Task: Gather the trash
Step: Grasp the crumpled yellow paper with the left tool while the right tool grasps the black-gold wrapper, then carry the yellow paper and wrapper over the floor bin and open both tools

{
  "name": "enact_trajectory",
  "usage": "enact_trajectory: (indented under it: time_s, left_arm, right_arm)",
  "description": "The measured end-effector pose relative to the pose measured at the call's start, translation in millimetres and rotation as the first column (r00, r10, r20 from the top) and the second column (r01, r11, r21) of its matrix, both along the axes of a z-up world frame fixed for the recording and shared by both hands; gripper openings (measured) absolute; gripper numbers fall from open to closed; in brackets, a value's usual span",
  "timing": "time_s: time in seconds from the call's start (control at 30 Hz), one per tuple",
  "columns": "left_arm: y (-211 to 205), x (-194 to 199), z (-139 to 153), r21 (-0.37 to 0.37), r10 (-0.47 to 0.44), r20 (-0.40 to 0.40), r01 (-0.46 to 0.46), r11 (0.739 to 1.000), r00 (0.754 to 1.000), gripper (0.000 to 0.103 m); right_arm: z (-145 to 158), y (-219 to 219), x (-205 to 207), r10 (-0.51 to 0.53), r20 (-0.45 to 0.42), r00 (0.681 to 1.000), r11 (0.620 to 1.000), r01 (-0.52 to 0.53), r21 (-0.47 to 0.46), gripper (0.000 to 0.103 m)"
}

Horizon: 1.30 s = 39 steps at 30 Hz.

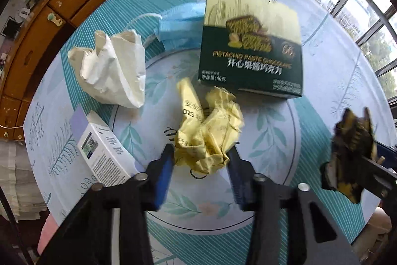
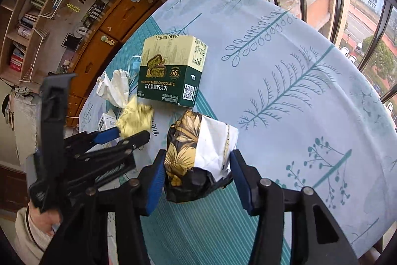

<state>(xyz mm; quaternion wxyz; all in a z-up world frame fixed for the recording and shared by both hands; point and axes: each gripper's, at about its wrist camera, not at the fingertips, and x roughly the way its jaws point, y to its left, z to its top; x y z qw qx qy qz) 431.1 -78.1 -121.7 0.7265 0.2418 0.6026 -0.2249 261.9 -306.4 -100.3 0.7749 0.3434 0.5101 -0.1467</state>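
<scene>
Left wrist view puts us right over the table [image 1: 322, 46], looking straight down, and here we get what the other camera hides: the blue face mask [image 1: 178, 24] with its thin loop, tucked behind the chocolate box [image 1: 250, 49], and the small white carton [image 1: 104, 148] with fine print, lying near the left edge. Our left gripper [image 1: 202, 157] has its blue pads either side of the crumpled yellow paper [image 1: 211, 131], pressing into the wad's near end. The crumpled white tissue [image 1: 111, 66] sits soft and creased, well apart from the fingers. At far right we catch the right gripper only as a blur.

Over to the right wrist view, and now we see that one plainly: the right gripper [image 2: 198, 165] is clamped on a crumpled wrapper [image 2: 198, 155], glossy black with gold flowers and a white inner face folded outward. The box stands behind it, a crisp-edged carton, cream on top and dark green below, with a side panel showing a code. From here the left gripper shows side-on, the yellow wad at its tips. The cloth is smooth, pale blue with teal fern prints and a striped teal band.
</scene>
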Motion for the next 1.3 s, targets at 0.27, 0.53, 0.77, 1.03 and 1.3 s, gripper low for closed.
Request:
enact_trajectory:
  time_s: [0.27, 0.53, 0.77, 1.03, 1.3]
  left_arm:
    - [10.9, -24.8, 29.9, -0.089, 0.036, 0.023, -0.034, 0.995, 0.999, 0.031]
    - [36.7, -100.0, 95.6, -0.206, 0.098, 0.03, -0.09, 0.975, 0.995, 0.032]
    - [53.8, -196.2, 138.9, -0.236, 0.204, 0.045, -0.189, 0.953, 0.978, 0.032]
    - [57.6, -307.3, 167.0, -0.291, 0.374, 0.077, -0.338, 0.895, 0.924, 0.032]
    - [48.5, -395.2, 175.2, -0.315, 0.438, 0.085, -0.393, 0.864, 0.895, 0.032]
  right_arm:
    - [12.9, 13.7, -14.1, 0.056, 0.024, 0.998, 0.998, -0.056, -0.026, 0.051]
    - [53.2, 25.4, -53.7, 0.105, 0.109, 0.988, 0.994, -0.101, -0.036, 0.051]
    - [84.7, 34.2, -112.9, 0.209, 0.14, 0.968, 0.978, -0.206, -0.037, 0.051]
    - [133.2, 42.2, -203.3, 0.355, 0.198, 0.914, 0.935, -0.343, -0.089, 0.051]
    - [144.4, 53.5, -283.9, 0.483, 0.191, 0.854, 0.875, -0.468, -0.122, 0.051]
